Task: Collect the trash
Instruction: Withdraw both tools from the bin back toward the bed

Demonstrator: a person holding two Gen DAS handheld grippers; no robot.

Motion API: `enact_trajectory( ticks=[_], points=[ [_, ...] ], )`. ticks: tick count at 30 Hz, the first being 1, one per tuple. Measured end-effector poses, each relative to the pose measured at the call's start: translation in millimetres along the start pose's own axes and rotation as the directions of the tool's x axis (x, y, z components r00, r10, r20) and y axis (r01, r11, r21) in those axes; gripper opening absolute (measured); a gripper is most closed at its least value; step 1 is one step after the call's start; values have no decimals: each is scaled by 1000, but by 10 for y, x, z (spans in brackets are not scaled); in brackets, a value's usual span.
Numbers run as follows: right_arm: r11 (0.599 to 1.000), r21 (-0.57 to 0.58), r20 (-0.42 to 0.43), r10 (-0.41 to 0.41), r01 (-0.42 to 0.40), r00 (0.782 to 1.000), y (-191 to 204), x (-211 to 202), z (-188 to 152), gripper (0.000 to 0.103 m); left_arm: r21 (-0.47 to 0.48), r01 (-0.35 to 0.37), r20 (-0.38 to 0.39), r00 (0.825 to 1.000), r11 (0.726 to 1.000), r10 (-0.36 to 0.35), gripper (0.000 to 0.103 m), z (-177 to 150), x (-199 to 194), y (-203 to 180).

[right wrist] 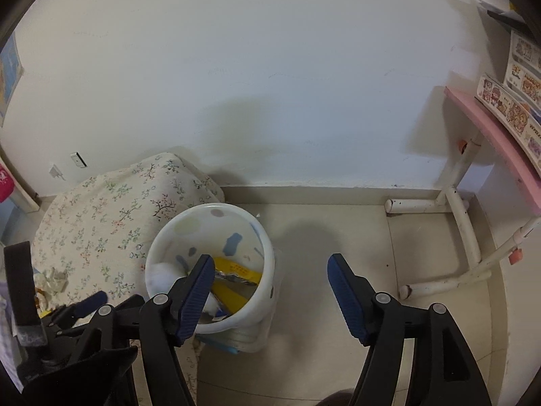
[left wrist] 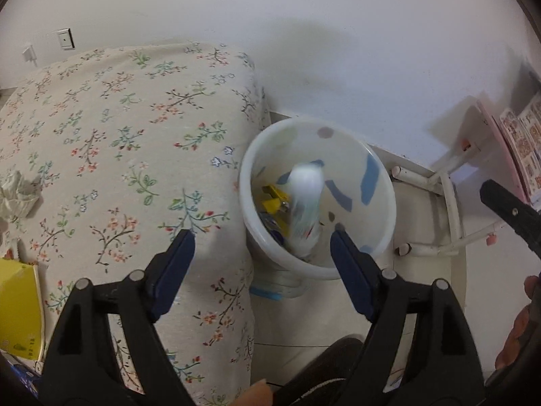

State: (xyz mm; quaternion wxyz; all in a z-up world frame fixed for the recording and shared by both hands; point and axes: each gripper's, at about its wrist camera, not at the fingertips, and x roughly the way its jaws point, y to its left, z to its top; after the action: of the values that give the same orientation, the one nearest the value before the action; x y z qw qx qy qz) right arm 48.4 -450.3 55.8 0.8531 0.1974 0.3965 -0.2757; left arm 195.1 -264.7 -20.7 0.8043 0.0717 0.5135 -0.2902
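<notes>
Left gripper (left wrist: 260,240) wide open, holds nothing, over bin (left wrist: 389,216) edge. Blurred white trash (left wrist: 304,182) inside bin, above yellow wrappers (left wrist: 272,198). Right gripper (right wrist: 270,270) wide open, empty, beside bin (right wrist: 169,233). Bin on floor (right wrist: 321,237), touching flowered bed (left wrist: 118,118). Crumpled tissue (left wrist: 18,196) on bed.

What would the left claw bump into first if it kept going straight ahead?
Probably the white bin: the open left claw points at its near rim, beside the floral bed. Depth is hard to judge.
</notes>
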Motion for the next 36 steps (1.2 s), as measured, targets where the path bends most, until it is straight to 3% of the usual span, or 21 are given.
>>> enact_trajectory(
  ticks=[7, 19, 25, 36],
  points=[
    [1000, -16, 10, 4, -4, 1000, 26, -71, -3, 74, -15, -53, 6, 999, 998, 54, 88, -45, -125, 96],
    [992, -121, 24, 28, -25, 999, 432, -322, -62, 76, -69, -57, 0, 998, 996, 57, 95, -232, -522, 405],
    [977, -203, 29, 73, -66, 997, 724, -436, -172, 81, -111, -78, 52, 995, 991, 84, 102, -427, -839, 670],
    [917, -373, 13, 154, -138, 988, 1461, -524, -423, 86, -231, -146, 92, 981, 962, 171, 102, -795, -1195, 1227]
  ],
)
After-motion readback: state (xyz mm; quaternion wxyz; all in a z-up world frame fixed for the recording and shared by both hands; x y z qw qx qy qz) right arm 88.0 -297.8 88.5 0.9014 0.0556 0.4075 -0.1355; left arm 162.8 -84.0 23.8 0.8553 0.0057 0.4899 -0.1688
